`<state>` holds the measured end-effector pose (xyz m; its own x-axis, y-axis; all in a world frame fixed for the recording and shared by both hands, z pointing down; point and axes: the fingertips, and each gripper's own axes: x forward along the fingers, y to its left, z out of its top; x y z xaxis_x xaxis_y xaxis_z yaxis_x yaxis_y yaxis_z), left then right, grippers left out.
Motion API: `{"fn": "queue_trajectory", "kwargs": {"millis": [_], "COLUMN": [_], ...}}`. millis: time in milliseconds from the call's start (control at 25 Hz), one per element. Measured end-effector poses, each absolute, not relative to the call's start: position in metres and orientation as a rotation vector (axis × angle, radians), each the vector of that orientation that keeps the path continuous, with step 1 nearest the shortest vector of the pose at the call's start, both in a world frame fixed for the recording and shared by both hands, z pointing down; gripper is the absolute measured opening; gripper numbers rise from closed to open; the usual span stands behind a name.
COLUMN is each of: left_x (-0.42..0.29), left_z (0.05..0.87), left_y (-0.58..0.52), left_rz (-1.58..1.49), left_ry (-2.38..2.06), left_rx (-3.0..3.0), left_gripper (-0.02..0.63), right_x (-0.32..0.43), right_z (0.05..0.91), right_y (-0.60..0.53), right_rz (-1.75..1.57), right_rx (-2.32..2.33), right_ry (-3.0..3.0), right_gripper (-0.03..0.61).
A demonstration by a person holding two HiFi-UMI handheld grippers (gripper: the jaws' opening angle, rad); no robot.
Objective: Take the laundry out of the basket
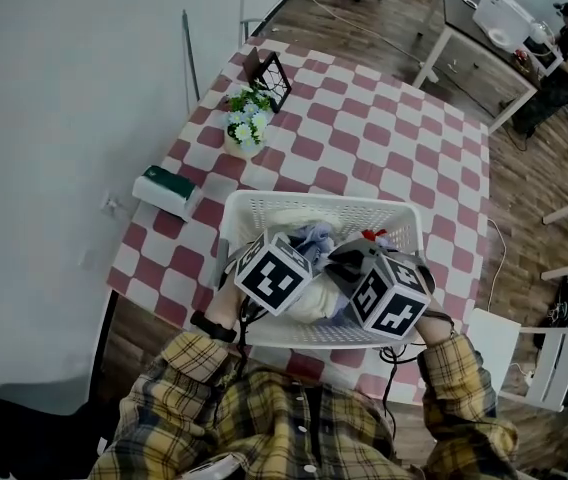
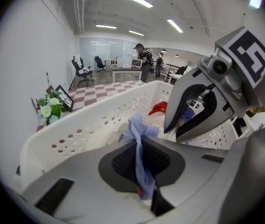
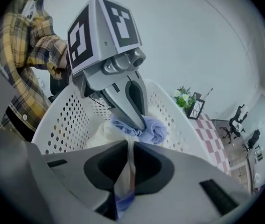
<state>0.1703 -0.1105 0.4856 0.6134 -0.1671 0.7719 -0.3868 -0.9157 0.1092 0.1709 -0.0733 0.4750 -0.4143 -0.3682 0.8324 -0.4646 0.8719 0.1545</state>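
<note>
A white perforated laundry basket [image 1: 254, 208] stands at the near edge of the red-and-white checked table [image 1: 364, 128]. Inside lie a pale blue cloth [image 1: 314, 236], a cream cloth [image 1: 309, 303] and a small red item [image 1: 369, 235]. Both grippers hang over the basket, side by side. My left gripper [image 2: 139, 148] is shut on a twisted strand of the pale blue cloth [image 2: 139, 129], which is drawn up between its jaws. My right gripper [image 3: 128, 164] is shut on a fold of cream cloth [image 3: 102, 134] with a bit of blue showing. The left gripper's fingers [image 3: 135, 108] reach down into the blue cloth [image 3: 153, 129].
A pot of white flowers [image 1: 247, 128] and a black wire stand [image 1: 269, 78] sit at the table's far left. A green-and-white box [image 1: 167, 190] lies on the left edge. A white chair [image 1: 524, 358] stands right of me. A person sits at a desk [image 1: 484, 58] beyond.
</note>
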Motion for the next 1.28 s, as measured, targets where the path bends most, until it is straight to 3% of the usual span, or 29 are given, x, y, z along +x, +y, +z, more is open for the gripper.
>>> {"fn": "queue_trajectory", "kwargs": {"millis": [840,1280], "left_x": [0.186,0.133], "left_z": [0.297,0.252], "left_y": [-0.091,-0.099], "left_rz": [0.668,0.537], "left_ry": [-0.663,-0.856], "left_rx": [2.701,2.669], "left_gripper": [0.048,0.046], "right_x": [0.207,0.157], "right_z": [0.283,0.237], "right_y": [-0.064,-0.074], "right_rz": [-0.100,-0.188], "right_rx": [1.179,1.132], "right_ry": [-2.322,-2.427], "right_gripper": [0.055,0.054]}}
